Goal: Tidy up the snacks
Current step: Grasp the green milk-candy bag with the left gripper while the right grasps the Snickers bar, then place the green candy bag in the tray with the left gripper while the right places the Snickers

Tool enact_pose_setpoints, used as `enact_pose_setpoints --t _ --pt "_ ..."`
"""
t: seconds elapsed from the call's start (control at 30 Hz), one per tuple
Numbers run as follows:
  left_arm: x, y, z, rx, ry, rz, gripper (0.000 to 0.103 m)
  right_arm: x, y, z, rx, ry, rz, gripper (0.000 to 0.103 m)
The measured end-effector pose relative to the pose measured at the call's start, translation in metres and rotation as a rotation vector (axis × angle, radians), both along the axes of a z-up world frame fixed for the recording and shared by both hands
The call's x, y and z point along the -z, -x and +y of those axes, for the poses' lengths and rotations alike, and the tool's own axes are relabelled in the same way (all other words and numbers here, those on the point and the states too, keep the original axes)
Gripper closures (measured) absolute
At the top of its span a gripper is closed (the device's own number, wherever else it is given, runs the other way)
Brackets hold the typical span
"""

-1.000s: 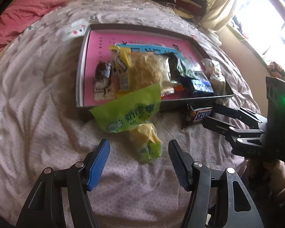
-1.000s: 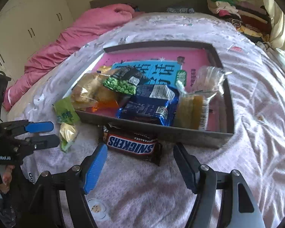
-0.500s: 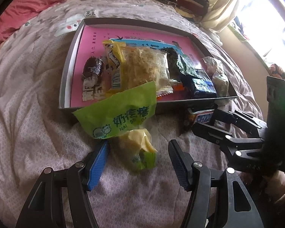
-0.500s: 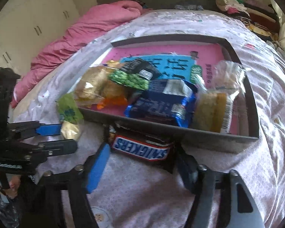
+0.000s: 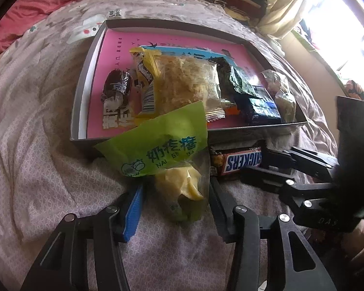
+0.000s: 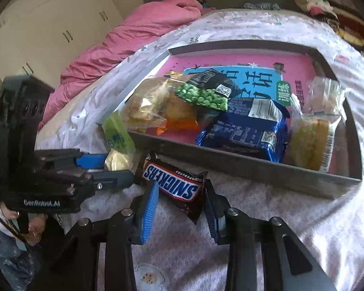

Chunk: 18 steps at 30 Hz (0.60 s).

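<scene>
Most snacks already lie in the tray [image 5: 81, 92] on the bed [image 5: 36, 169] — two remain outside. The left gripper [image 5: 176, 201], jaws just closing, pinches the green packet [image 5: 162, 145]; the right gripper [image 6: 179, 206], likewise closing, clamps the Snickers bar [image 6: 172, 184] beside the tray wall

both grippers — left gripper [image 5: 177, 203], right gripper [image 6: 179, 201] — jaws just closing

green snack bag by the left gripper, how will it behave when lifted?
Likely floppy: the green snack bag is thin film, its top leaning limp on the tray edge. Probably light, with only a small yellow lump low inside. The glossy film may slip or crumple. The left gripper has just been closing around its lower end.
</scene>
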<state>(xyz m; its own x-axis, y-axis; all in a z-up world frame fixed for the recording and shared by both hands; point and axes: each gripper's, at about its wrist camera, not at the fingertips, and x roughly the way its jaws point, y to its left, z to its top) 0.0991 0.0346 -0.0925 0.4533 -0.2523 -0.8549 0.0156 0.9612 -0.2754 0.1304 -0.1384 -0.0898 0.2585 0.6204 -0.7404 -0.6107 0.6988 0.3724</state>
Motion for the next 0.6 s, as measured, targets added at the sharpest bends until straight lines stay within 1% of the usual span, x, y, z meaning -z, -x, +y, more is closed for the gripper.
enact_pose_setpoints --t 0.13,0.3,0.33,0.37,0.4,0.43,0.5,0.57,0.6 --pt "0.001 -0.002 -0.001 0.002 0.004 0.0 0.052 0.008 -0.011 0.003 -0.014 -0.039 0.062 0.052" --pt "0.003 -0.005 -0.003 0.0 0.005 0.0 0.056 0.012 -0.019 0.008 -0.008 -0.078 0.076 0.05" --pt "0.004 -0.005 -0.004 0.001 0.005 0.0 0.058 0.012 -0.019 0.009 -0.011 -0.077 0.075 0.051" --pt "0.004 -0.005 -0.004 0.001 0.005 0.0 0.059 0.011 -0.018 0.011 -0.017 -0.067 0.063 0.054" --pt "0.004 -0.006 -0.004 0.003 0.01 0.001 0.061 0.009 -0.015 0.013 -0.03 -0.052 0.044 0.06" --pt "0.004 -0.005 -0.004 0.004 0.011 -0.001 0.063 0.008 -0.013 0.013 -0.035 -0.051 0.039 0.064" --pt "0.003 -0.005 -0.004 0.009 0.017 -0.008 0.064 0.002 -0.01 0.013 -0.041 -0.082 0.042 0.072" --pt "0.001 -0.004 -0.004 0.015 0.029 -0.018 0.065 -0.005 -0.006 0.012 -0.043 -0.09 0.029 0.077" --pt "0.0 -0.003 -0.004 0.02 0.036 -0.023 0.065 -0.01 -0.001 0.012 -0.046 -0.094 0.014 0.08"
